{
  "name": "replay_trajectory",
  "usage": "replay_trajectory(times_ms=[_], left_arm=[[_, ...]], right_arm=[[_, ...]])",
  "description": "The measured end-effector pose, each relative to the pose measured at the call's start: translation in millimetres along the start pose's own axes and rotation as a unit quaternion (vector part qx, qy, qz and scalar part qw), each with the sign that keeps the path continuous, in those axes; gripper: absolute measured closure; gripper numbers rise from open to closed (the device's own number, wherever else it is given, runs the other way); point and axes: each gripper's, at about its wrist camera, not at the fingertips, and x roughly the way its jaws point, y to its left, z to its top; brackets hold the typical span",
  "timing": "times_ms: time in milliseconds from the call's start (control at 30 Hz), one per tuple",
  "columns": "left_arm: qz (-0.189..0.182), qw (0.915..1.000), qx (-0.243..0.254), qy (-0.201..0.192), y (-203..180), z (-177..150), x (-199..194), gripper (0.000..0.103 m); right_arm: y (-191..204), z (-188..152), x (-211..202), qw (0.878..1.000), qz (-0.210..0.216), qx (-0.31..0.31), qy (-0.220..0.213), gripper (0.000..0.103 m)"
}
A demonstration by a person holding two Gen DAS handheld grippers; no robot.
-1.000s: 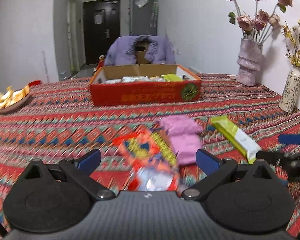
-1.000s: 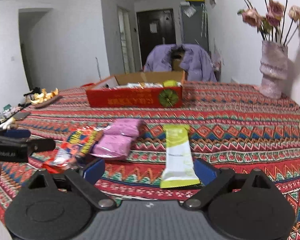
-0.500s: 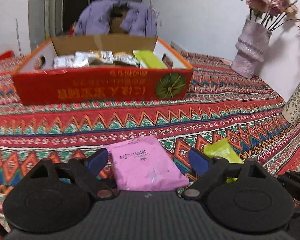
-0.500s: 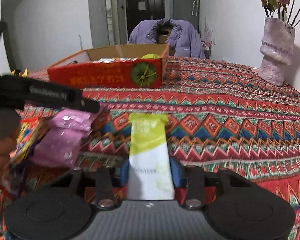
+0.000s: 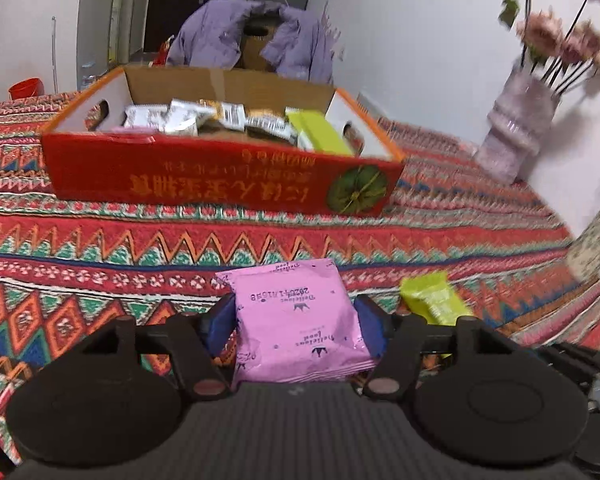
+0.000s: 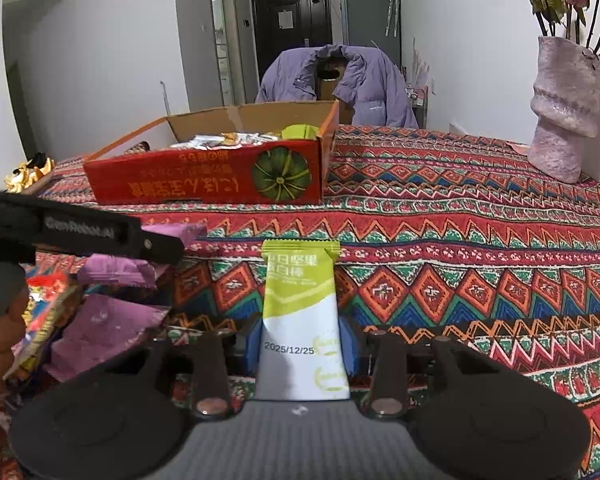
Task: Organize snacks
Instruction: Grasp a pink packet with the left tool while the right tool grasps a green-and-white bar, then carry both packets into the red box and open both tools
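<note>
A pink snack bag lies flat on the striped cloth, its print upside down. Beside it, on its right, is a long bar in a green and white wrapper with a date on it. Farther back stands an open red box with a pumpkin picture, with silver and green snacks inside.

Even indoor light, blurred fisheye edges

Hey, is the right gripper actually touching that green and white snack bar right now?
Touching. In the right wrist view the right gripper has both blue pads flush against the sides of the snack bar, with no gap visible.
</note>
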Motion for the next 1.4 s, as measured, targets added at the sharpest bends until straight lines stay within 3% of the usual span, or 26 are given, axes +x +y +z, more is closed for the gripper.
replay_trajectory(times_ms=[133, 433, 767, 900, 1067, 1200, 1400], left_arm=[[-0.009, 0.9994, -0.003, -0.033, 6, -5, -47, 0.038], [0.016, 0.9958, 0.004, -0.090, 27, -41, -143, 0.038], [0.015, 0.9935, 0.001, -0.113, 42, -52, -174, 0.038], [0.005, 0.9934, 0.013, -0.114, 46, -34, -166, 0.038], [-0.013, 0.9928, 0.036, -0.114, 49, 21, -134, 0.038], [-0.024, 0.9932, 0.045, -0.105, 50, 78, -89, 0.038], [-0.019, 0.9951, 0.047, -0.086, 47, 149, 0, 0.038]], right_arm=[[10, 0, -25, 1.000, 0.006, -0.005, -0.016, 0.065], [56, -9, -85, 0.998, 0.038, -0.028, -0.052, 0.065], [87, -12, -107, 0.996, 0.052, -0.039, -0.067, 0.065], [86, 0, -99, 0.995, 0.064, -0.029, -0.067, 0.065], [75, 47, -71, 0.995, 0.061, -0.028, -0.080, 0.065], [59, 98, -31, 0.993, 0.084, 0.006, -0.087, 0.065], [45, 177, 54, 0.995, 0.066, 0.019, -0.077, 0.065]])
